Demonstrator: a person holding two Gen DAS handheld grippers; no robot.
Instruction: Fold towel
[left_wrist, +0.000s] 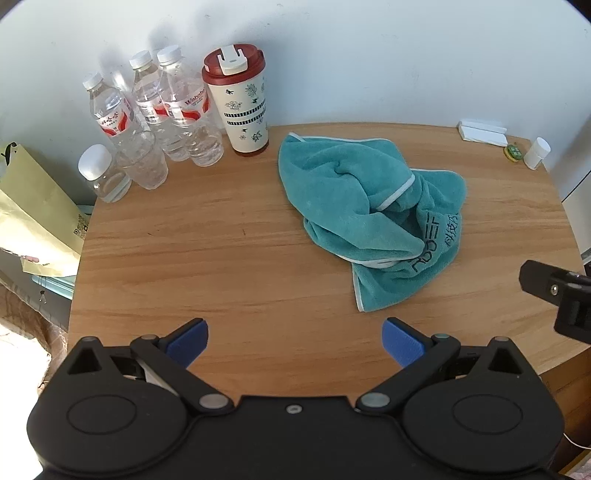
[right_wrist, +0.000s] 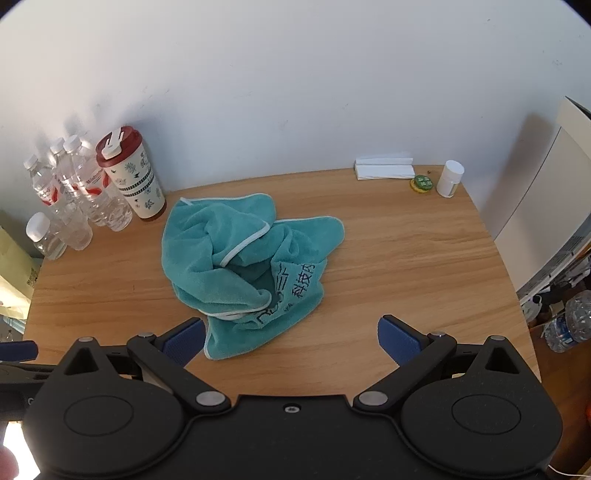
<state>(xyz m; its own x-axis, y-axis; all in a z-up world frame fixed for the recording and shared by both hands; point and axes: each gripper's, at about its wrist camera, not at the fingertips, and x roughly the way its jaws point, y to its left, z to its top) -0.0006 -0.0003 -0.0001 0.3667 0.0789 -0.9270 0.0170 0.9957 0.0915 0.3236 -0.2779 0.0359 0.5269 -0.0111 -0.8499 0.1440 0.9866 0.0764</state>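
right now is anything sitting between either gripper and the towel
Nothing visible does. Only bare table lies between the open left gripper and the crumpled towel, and the right gripper is open right at its near corner. The bottles and the cup stand at the far left edge.

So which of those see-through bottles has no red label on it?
The short, squat bottle at the front of the group, nearest the table edge. It is plain and clear with a white cap; the three taller bottles behind it wear red-and-white labels.
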